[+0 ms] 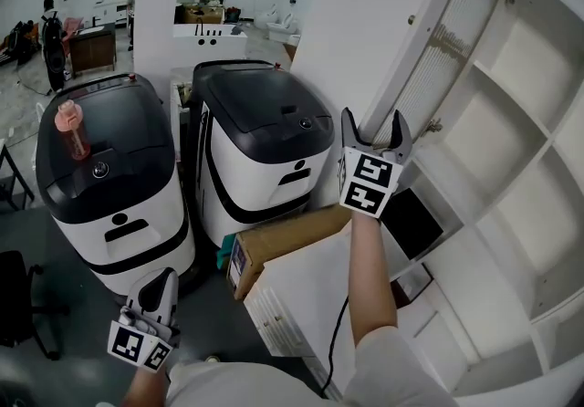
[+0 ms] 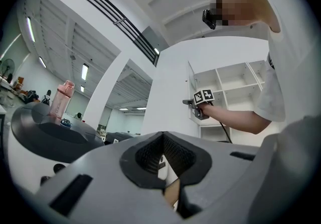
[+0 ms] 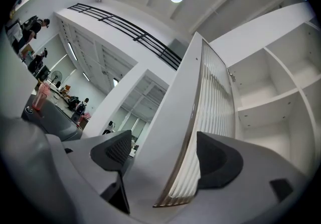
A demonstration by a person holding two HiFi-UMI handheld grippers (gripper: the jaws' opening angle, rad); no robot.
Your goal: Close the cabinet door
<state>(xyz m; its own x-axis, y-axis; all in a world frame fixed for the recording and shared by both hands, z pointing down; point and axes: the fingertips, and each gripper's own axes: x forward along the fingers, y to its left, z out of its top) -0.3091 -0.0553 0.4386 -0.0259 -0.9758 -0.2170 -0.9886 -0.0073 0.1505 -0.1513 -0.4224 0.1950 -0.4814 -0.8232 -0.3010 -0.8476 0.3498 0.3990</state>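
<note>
Cabinet door [image 1: 383, 22]: wide open, closing undone; my right gripper [image 1: 374, 133] straddles its edge, jaws apart; left gripper [image 1: 157, 291] pressed together, empty.

White across cabinet door [image 1: 429, 40], with fine pale ribbing and metallic edging on its inner panel. White again on cabinet shelves [image 1: 525, 113]. Far left: black over white on machine [image 1: 105, 168], pink on bottle [image 1: 71, 130]. Brown on cardboard box [image 1: 292, 236]. Black-and-white squares on right gripper [image 1: 374, 130].
</note>
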